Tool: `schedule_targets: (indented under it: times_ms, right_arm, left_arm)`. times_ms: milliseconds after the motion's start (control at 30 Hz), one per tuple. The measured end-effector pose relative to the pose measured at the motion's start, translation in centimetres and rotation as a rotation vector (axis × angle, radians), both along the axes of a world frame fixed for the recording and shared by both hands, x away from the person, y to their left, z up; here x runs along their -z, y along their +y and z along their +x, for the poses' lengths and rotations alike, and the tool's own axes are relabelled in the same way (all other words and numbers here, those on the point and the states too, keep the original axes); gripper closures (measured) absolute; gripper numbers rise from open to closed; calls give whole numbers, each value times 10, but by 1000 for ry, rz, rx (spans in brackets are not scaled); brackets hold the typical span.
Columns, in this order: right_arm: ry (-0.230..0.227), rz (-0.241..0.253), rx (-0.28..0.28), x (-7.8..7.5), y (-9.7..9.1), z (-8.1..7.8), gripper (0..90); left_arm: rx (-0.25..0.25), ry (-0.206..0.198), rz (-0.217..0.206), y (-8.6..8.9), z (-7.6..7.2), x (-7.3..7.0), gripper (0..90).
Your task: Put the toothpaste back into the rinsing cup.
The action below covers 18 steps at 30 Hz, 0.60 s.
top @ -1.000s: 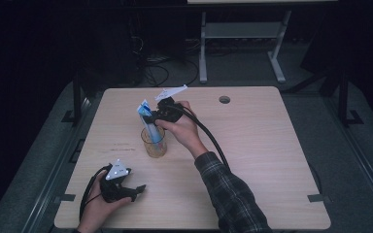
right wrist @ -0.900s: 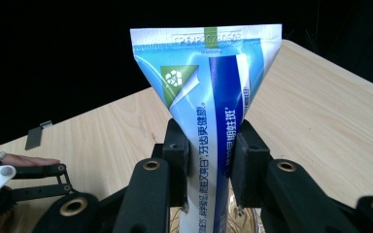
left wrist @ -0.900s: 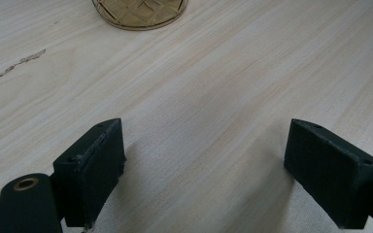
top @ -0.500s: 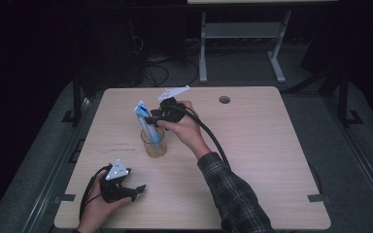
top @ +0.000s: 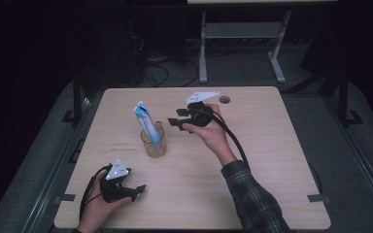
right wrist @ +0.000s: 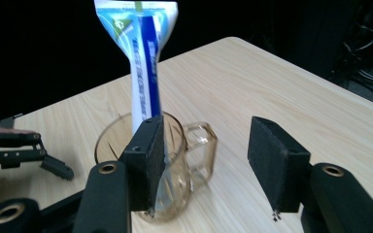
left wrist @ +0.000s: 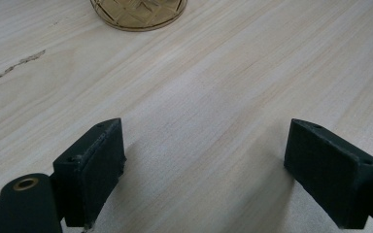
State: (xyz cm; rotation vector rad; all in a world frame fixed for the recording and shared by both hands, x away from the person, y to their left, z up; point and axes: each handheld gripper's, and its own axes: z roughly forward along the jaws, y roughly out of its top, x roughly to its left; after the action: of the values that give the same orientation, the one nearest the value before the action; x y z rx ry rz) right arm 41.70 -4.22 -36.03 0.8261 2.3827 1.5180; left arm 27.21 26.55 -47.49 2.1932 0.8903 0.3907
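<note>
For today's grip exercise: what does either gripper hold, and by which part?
Nothing. The right gripper stands open beside the amber glass mug; the left gripper is open too.

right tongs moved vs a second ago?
Yes. The right tongs have drawn back rightward from the glass mug, toward the table's hole, jaws just opened, nothing between them; the toothpaste tube stands in the mug.

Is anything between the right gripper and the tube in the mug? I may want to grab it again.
Nothing visible: the right gripper is open beside the mug, with bare table between it and the tube.
</note>
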Motion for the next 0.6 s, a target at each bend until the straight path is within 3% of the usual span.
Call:
schedule_targets:
  times_ms: [267, 600]
  right_arm:
    - [-13, 0, 51, 2, -37, -15, 449]
    - [-8, -6, 92, 14, -70, -37, 411]
  left_arm:
    - [-2, -2, -1, 0, 0, 0, 139]
    - [-3, 1, -5, 0, 0, 0, 139]
